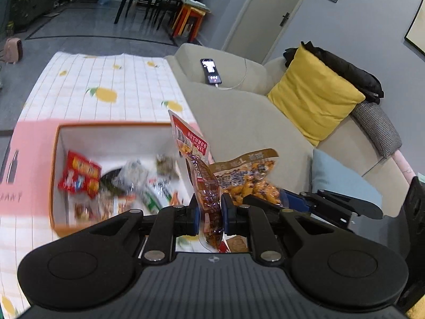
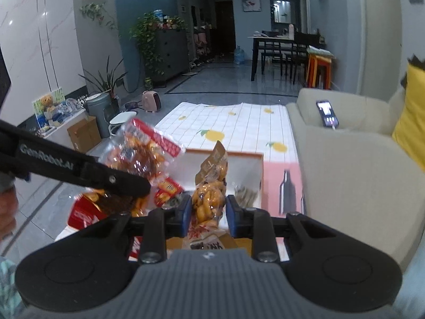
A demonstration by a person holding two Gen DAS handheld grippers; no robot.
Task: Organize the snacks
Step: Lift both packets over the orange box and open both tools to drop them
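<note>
My left gripper point(image 1: 209, 212) is shut on a red-topped clear snack bag point(image 1: 196, 164) and holds it upright above the right end of an orange-rimmed white box point(image 1: 57, 159). The box holds several snack packs, among them a red pack point(image 1: 79, 176). My right gripper point(image 2: 208, 212) is shut on a brown-topped bag of yellow snacks point(image 2: 211, 194), held just right of the left gripper; the bag also shows in the left wrist view point(image 1: 247, 178). In the right wrist view the left gripper's arm point(image 2: 79, 170) crosses at left with its red-topped bag point(image 2: 143, 154) over the box point(image 2: 255, 159).
The box stands on a pink mat point(image 1: 29, 164) over a white lemon-print tablecloth point(image 1: 106, 79). A beige sofa point(image 1: 252, 122) with a phone point(image 1: 211, 70), a yellow cushion point(image 1: 313, 98) and a blue cushion point(image 1: 342, 180) is at right. Dining table and stools stand far back.
</note>
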